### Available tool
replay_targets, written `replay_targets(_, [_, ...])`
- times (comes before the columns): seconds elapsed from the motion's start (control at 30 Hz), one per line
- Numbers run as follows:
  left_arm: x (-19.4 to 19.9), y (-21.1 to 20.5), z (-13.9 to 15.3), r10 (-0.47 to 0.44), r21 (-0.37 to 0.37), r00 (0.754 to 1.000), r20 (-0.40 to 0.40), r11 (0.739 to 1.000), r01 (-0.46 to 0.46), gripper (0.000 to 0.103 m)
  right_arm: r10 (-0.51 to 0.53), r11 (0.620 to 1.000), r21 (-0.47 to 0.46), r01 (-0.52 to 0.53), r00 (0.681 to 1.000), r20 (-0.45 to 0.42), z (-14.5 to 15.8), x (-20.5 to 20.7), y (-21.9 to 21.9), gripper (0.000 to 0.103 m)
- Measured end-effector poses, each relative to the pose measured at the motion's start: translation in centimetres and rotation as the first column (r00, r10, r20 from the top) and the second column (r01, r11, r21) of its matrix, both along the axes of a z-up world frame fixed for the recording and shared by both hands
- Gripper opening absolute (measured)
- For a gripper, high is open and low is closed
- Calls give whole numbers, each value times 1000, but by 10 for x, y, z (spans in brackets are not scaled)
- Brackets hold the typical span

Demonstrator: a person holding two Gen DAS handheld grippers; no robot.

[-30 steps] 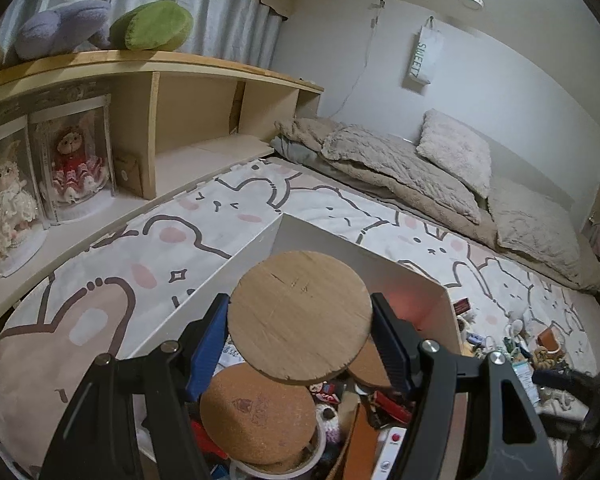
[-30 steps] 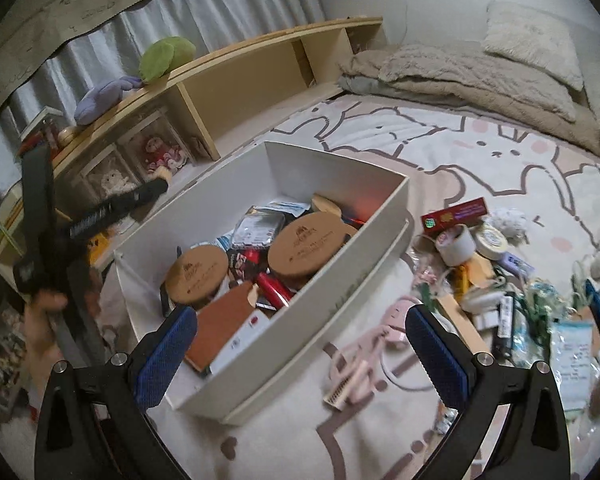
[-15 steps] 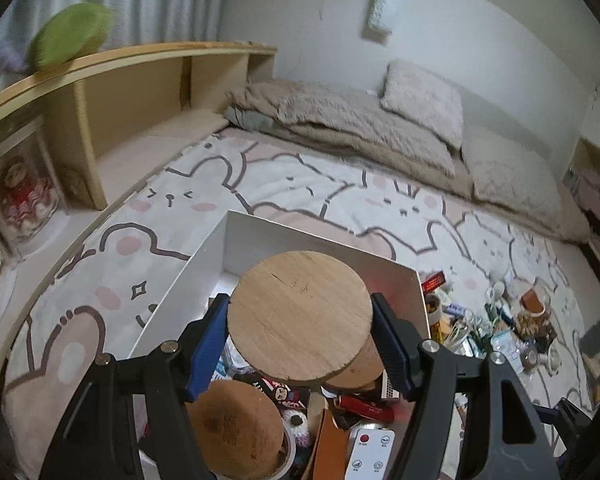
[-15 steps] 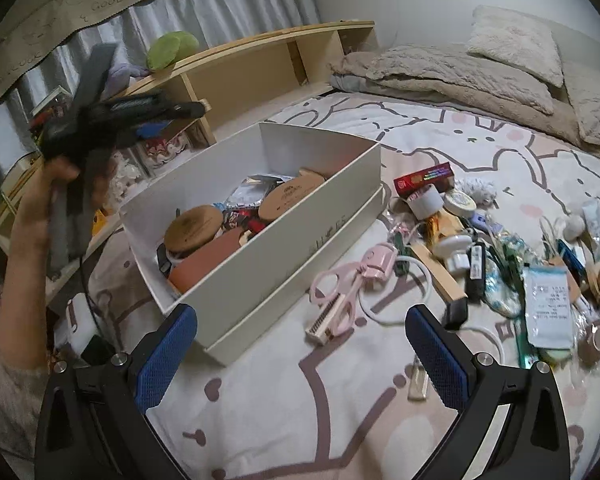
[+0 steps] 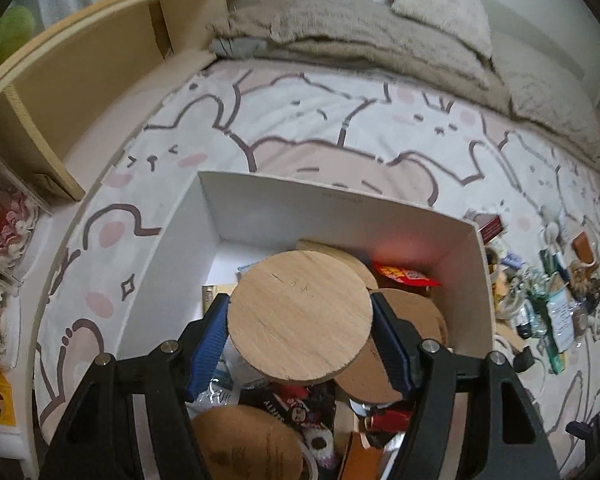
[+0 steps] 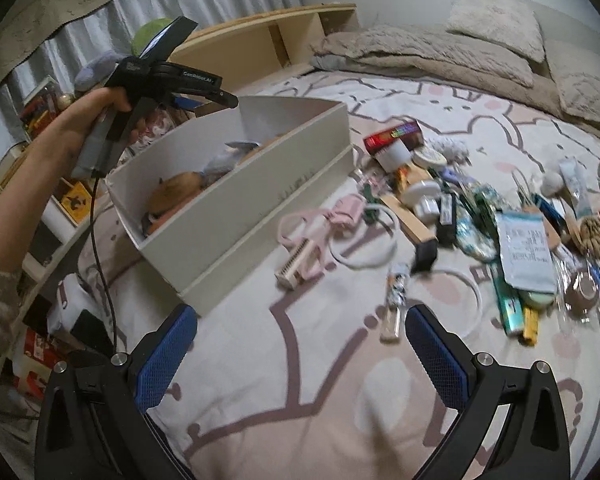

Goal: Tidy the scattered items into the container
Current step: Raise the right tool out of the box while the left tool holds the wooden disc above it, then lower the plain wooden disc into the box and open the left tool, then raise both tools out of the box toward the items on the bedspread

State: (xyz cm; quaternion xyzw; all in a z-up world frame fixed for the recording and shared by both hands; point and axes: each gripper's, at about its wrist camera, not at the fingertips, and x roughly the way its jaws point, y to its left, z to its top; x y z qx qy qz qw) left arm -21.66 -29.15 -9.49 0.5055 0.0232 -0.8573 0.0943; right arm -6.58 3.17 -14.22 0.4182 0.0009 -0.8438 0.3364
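Cork disc (image 5: 300,316), round and flat, sits pinched edge to edge between the left gripper (image 5: 300,344) pads, above the white box (image 5: 476,264) interior. It looks light, stiff and slightly grippy, best held across its rim. The right gripper (image 6: 300,356) hangs spread and empty, the pink clippers (image 6: 312,240) at its twelve o'clock on the blanket.
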Motion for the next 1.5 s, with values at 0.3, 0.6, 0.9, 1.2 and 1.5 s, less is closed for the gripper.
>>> replay_targets(0.3, [-39,-13,-31,63,-137,993,100,989,-49,69,-49,999,0,49,998,49,-21,-11,20,103])
replay_targets(0.6, [-45,-36,-26,172,-156,984,47,974,-163,96,-52,999,-8,52,996,73,-28,-12,26,103])
replay_targets(0.9, [-23,-41,-19,165,-132,986,32,978,-159,96,-44,999,-18,46,997,58,-17,-3,22,103])
replay_targets(1.2, [2,-32,-3,155,-61,988,-26,986,-157,96,-35,999,0,35,999,-3,4,5,14,103])
replay_targets(1.5, [37,-10,14,86,-57,992,-91,994,-91,96,-41,999,-25,40,998,-42,24,14,11,103])
